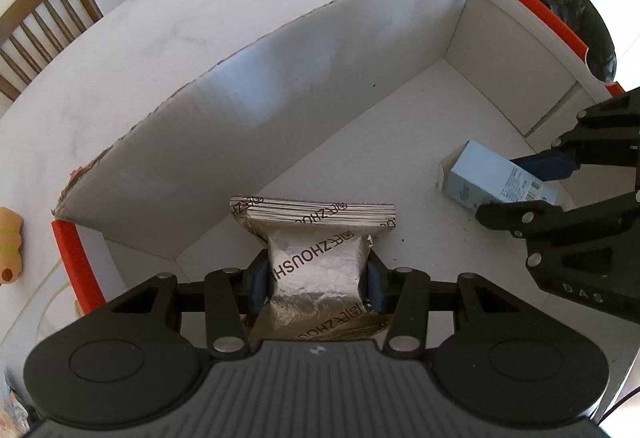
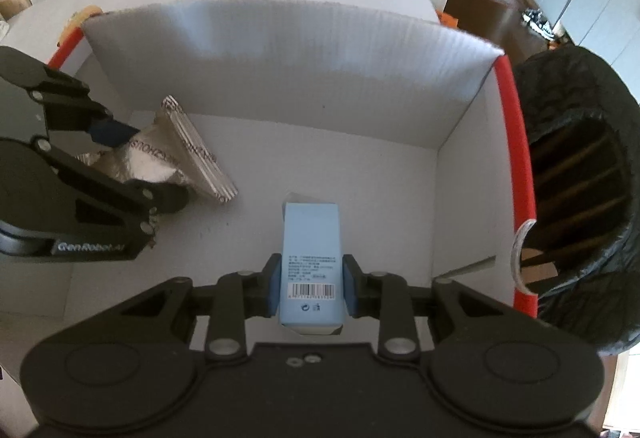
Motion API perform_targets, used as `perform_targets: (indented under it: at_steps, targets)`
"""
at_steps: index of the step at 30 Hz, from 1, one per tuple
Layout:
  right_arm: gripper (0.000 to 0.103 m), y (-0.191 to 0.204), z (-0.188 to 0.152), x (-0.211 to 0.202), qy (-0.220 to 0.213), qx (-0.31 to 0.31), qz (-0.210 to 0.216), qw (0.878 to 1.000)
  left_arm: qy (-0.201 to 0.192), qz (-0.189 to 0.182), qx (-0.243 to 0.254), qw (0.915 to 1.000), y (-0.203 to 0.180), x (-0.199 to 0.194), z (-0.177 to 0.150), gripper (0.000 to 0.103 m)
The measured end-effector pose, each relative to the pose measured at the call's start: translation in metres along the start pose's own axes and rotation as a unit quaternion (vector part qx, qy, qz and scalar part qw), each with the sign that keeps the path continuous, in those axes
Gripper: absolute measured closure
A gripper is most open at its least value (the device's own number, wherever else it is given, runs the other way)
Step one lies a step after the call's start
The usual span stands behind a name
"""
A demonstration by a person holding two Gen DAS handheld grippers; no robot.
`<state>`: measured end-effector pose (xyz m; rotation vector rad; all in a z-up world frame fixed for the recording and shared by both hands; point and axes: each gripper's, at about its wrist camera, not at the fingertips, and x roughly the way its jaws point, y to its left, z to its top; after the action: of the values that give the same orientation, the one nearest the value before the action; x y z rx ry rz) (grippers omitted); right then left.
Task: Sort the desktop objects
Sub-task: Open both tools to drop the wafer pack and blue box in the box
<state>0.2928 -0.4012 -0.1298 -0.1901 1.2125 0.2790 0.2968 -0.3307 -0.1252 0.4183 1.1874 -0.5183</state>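
Left wrist: white table [image 1: 120, 49] w/ box [image 1: 248, 109]; jaws clamping foil pouch [image 1: 316, 270], carton [image 2: 310, 258].

Foil packet [image 1: 316, 270] and carton [image 2: 310, 258] inside the box [image 1: 248, 117] on the table [image 1: 120, 49].

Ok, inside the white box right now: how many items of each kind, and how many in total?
Silver foil packet, in the left hand-held gripper: 1
Light blue carton, in the right hand-held gripper: 1
Total inside the white box: 2
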Motion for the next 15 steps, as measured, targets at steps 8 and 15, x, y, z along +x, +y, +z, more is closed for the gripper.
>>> perform_targets:
  at_steps: [8, 15]
  targets:
    - [0.073, 0.001, 0.003, 0.003, 0.015, 0.0, 0.006, 1.0, -0.001, 0.004, 0.008, 1.0, -0.001, -0.004, -0.012, 0.055]
    - [0.061, -0.002, 0.001, -0.006, 0.004, 0.004, 0.005, 1.0, -0.021, -0.006, 0.008, 0.9997, -0.001, -0.019, -0.024, 0.038]
